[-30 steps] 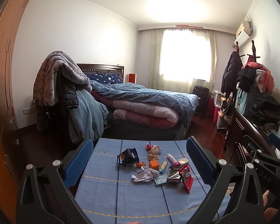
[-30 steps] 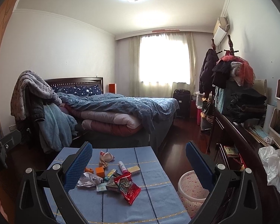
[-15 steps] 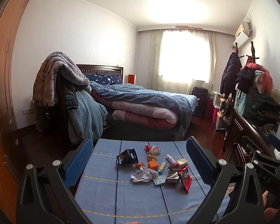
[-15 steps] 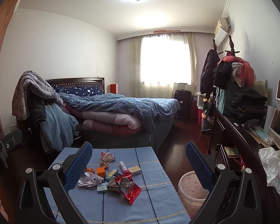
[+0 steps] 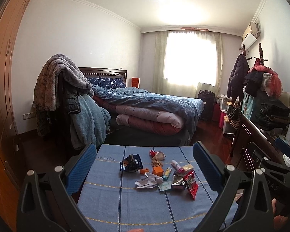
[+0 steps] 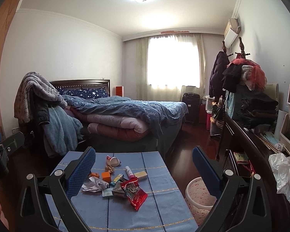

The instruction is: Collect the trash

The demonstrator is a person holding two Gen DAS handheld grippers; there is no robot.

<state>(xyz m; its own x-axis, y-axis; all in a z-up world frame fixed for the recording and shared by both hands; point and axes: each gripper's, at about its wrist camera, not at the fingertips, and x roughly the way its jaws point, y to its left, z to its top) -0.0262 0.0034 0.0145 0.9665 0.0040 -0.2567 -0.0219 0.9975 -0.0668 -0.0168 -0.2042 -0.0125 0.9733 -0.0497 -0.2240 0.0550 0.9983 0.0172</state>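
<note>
Trash [image 5: 160, 172] lies in a loose cluster near the middle of a low table [image 5: 110, 205] covered with a blue striped cloth, which reads as a deliberate setup for collecting. Going left to right in the left wrist view: a dark blue snack bag [image 5: 131, 162], a small orange box [image 5: 157, 171], crumpled white paper [image 5: 147, 180], a pink-and-white tube [image 5: 176, 166], then a red wrapper [image 5: 191, 183] standing on edge at the right of the pile. Further right, on the floor just beside the table, stands a pink wastebasket [image 6: 200, 195], likely placed there to take the pieces. The left gripper [image 5: 145, 166] hangs above the near end of the table, jaws spread wide, holding and touching nothing. The right gripper [image 6: 143, 166] is likewise spread wide and empty, framing the pile and the basket's side; the approach appears not yet begun.
</note>
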